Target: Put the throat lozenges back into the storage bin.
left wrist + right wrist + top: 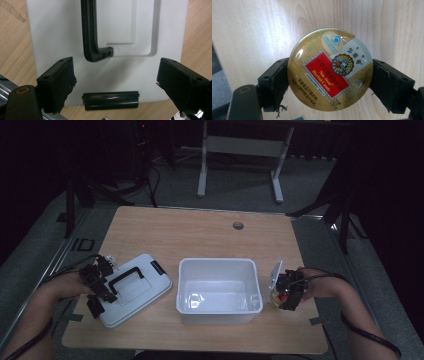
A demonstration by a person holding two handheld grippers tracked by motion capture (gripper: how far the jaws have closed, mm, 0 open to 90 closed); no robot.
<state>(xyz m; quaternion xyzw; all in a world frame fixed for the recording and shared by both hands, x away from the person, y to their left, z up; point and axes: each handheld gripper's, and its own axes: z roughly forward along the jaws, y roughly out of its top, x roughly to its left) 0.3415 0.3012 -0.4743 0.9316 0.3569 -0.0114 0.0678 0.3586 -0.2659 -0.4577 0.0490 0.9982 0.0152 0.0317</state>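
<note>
Nearest to us on the left, our left hand-held gripper (100, 292) hovers over the near end of the white lid (134, 289), which lies flat on the tabletop (200, 232) to the left of the bin. Its jaws stand apart with nothing between them; in the left gripper view they straddle the lid's black latch (110, 100) at the near edge, pads clear of it. We judge the lid was laid aside so the bin stays open for loading, and this gripper waits above it, ready to take it up by the edge or by the black handle (91, 32). The lid's long axis runs slantwise, from near left to far right, the handle along it.

In the middle sits the white bin (219, 291), open side up and empty, squared to the tabletop's near edge, which makes it an easy drop target.

On the right, our right hand-held gripper (287, 292) is clamped on the round candy tin (330, 68), the pads pressing its rim from opposite sides. The tin is just beside the bin's right wall, lifted off the wood as far as we can judge. A round tin has no long axis; its printed face looks toward the gripper's camera, the red label running slantwise across it. Holding it by the rim leaves the flat base free to go down into the bin.
</note>
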